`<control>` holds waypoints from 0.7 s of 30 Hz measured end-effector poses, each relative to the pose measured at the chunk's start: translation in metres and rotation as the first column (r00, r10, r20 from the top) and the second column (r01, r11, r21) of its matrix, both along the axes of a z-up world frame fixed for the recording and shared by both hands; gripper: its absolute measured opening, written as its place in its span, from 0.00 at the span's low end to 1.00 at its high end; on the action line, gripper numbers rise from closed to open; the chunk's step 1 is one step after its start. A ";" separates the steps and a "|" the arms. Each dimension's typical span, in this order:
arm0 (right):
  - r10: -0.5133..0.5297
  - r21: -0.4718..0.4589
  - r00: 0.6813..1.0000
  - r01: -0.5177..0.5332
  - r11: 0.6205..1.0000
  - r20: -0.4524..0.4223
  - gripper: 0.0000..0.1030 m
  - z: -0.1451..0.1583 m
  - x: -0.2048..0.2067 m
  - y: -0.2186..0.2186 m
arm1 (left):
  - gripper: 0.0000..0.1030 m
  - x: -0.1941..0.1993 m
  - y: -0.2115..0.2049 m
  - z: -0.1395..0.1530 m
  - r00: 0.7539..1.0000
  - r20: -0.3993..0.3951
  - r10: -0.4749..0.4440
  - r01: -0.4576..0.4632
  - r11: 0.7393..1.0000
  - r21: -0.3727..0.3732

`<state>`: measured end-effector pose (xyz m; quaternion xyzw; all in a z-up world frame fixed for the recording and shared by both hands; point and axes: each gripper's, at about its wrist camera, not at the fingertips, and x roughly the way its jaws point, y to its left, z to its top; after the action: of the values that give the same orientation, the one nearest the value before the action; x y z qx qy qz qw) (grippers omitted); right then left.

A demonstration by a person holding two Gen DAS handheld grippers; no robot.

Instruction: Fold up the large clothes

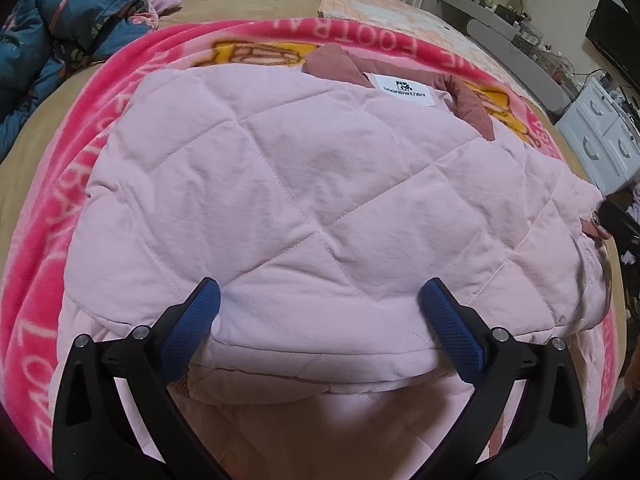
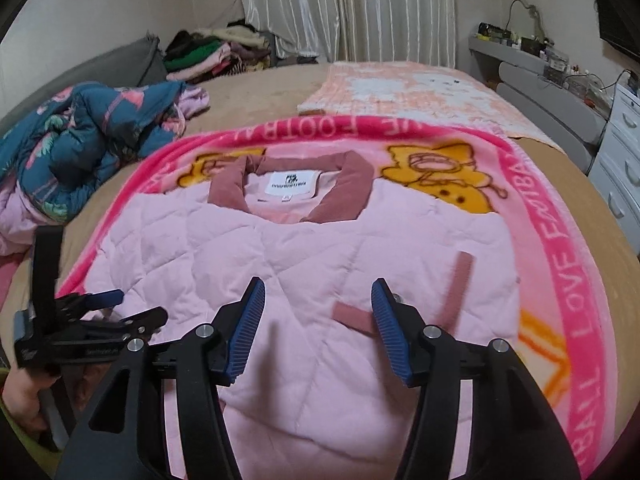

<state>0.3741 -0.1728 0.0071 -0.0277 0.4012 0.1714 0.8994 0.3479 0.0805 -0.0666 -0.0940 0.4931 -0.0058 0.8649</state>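
A pink blanket (image 2: 568, 264) covers the bed (image 2: 256, 92). Left of the blanket lies a blue quilt (image 2: 80, 136); beyond it, stacked clothes (image 2: 208, 56); right, white drawers (image 2: 620, 168).

A wide bed (image 2: 256, 96) with a tan cover carries everything. Directly on it lie a bright pink fleece blanket (image 2: 568, 248) with white lettering and yellow cartoon figures, a pale peach checked blanket (image 2: 400, 88) beyond it, a crumpled teal patterned quilt (image 2: 80, 136) at the left, and a pile of clothes (image 2: 208, 54) at the far end.

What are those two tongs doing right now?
Left tongs: open, holding nothing, over the pink jacket.
Right tongs: open, also holding nothing.
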 end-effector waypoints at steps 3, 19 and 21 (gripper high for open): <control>0.004 -0.033 1.000 -0.005 0.999 -0.023 0.53 -0.011 0.007 0.011 | 0.92 0.000 0.000 -0.001 1.000 0.001 -0.001 0.001 1.000 -0.002; -0.055 0.036 0.985 0.061 0.997 -0.162 0.56 -0.064 0.032 0.000 | 0.92 -0.003 -0.003 0.003 1.000 0.017 0.005 -0.005 1.000 -0.002; -0.059 0.044 0.985 0.067 0.997 -0.162 0.56 -0.064 0.029 -0.003 | 0.92 -0.006 -0.003 0.007 1.000 0.021 0.009 -0.009 1.000 -0.001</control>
<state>0.4036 -0.1761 -0.0572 0.0209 0.4686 0.1545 0.8696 0.3422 0.0774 -0.0599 -0.0967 0.4835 -0.0034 0.8700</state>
